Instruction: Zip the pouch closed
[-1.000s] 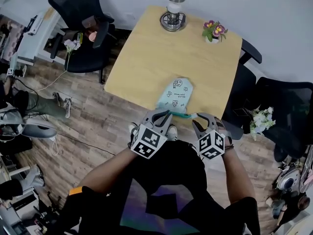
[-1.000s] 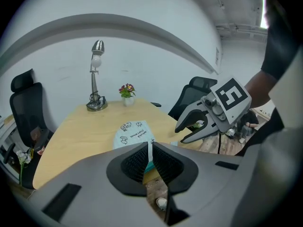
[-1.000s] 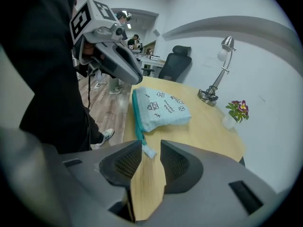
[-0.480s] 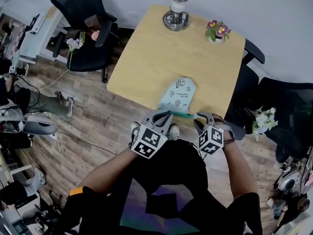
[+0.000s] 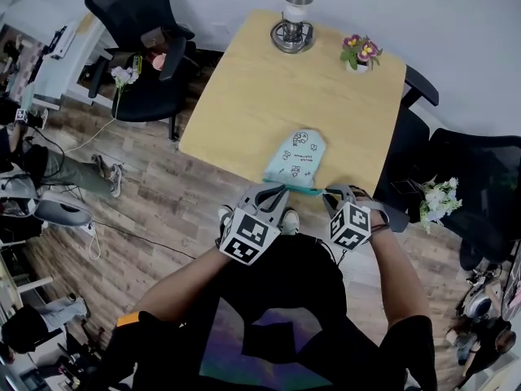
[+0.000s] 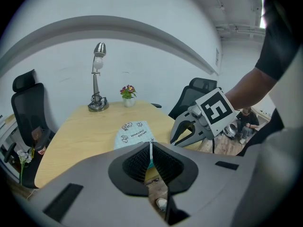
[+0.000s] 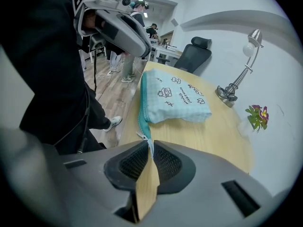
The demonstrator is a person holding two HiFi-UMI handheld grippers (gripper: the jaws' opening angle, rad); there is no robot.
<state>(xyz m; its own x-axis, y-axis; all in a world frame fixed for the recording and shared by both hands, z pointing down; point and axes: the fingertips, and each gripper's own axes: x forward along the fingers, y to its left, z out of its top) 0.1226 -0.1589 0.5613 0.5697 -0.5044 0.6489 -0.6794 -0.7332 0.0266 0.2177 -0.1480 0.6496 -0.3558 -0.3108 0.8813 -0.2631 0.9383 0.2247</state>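
Observation:
A light teal pouch point(image 5: 295, 160) with cartoon prints lies flat at the near edge of the wooden table point(image 5: 244, 96). Its teal zipper point(image 7: 141, 119) runs along the edge nearest me. My left gripper point(image 5: 275, 191) is shut on the pouch's left end, and a thin strip of fabric shows between its pads point(image 6: 151, 148). My right gripper point(image 5: 332, 194) is at the right end of the zipper. Its jaws are closing point(image 7: 147, 145), and the small zipper pull point(image 7: 143, 137) is pinched between the pad tips. The left gripper view shows the pouch point(image 6: 133, 132) and the right gripper point(image 6: 185, 132) side by side.
At the table's far side stand a metal desk lamp point(image 5: 291, 19) and a small flower pot point(image 5: 358, 53). Black office chairs stand at the far left point(image 5: 138, 39) and at the right point(image 5: 480, 194). Below the table's near edge are the wooden floor and my legs.
The right gripper has sunk a little onto the zipper's right end, rolled slightly, and its jaws have come together on the pull. The left gripper has kept still.

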